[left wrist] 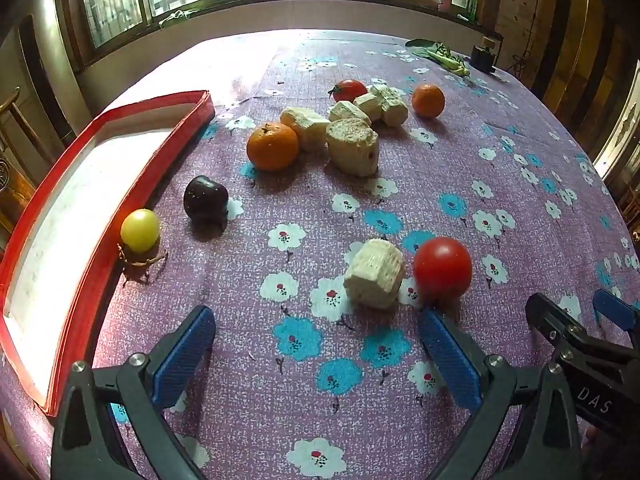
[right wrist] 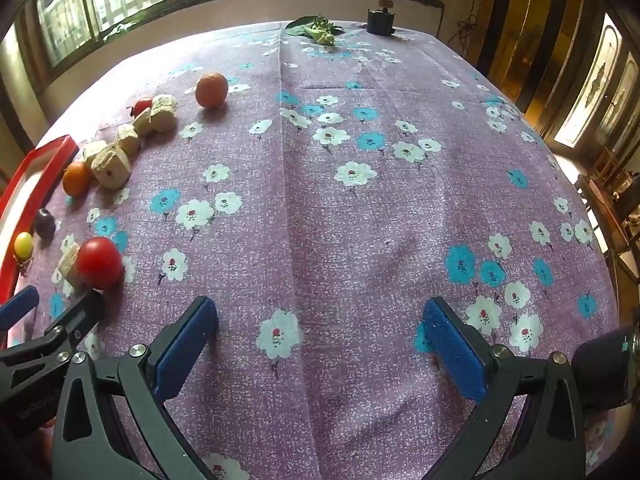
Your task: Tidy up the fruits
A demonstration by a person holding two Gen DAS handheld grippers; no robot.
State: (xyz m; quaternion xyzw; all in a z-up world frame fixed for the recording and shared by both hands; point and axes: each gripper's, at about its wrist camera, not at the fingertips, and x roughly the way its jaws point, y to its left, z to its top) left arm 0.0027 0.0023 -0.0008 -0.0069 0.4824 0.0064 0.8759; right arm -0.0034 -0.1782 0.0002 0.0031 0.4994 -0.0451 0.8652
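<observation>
Fingers first: the left gripper [left wrist: 318, 334] has its blue pads spread wide with nothing between them but flowered tablecloth [left wrist: 460, 152], and the right gripper [right wrist: 320, 330] is the same, wide apart over bare cloth, well away from any fruit. So nothing's been picked up yet, looks like the very start. The fruit is all scattered on the left half of the table: a big red tomato [left wrist: 442, 267] touching a pale chunky piece [left wrist: 375, 274] (sugarcane maybe? can't really tell) just past the left gripper's right-hand finger, a yellow cherry tomato [left wrist: 140, 230] right against the wall of the red tray [left wrist: 80, 280] at the table's left edge, a dark plum [left wrist: 205, 199] near it, and further toward the far edge a tangerine [left wrist: 273, 146] crowded against more pale chunks [left wrist: 352, 146], a smaller red tomato [left wrist: 350, 90] and a second tangerine [left wrist: 428, 100]. The tray looks empty, and it's presumably where things go. What could go wrong: the round stuff rolls, so a finger nudging the big tomato on the way in could send it toward the near edge, and squeezing it too hard would bruise or split it. The tangerine jammed against the chunks is awkward too, since a finger could knock the pile apart. Hard to see: the tray's near end is cut off by the frame, the plum's far side is in shadow, and there's some dried stem bit under the yellow tomato that's too small to make out.
</observation>
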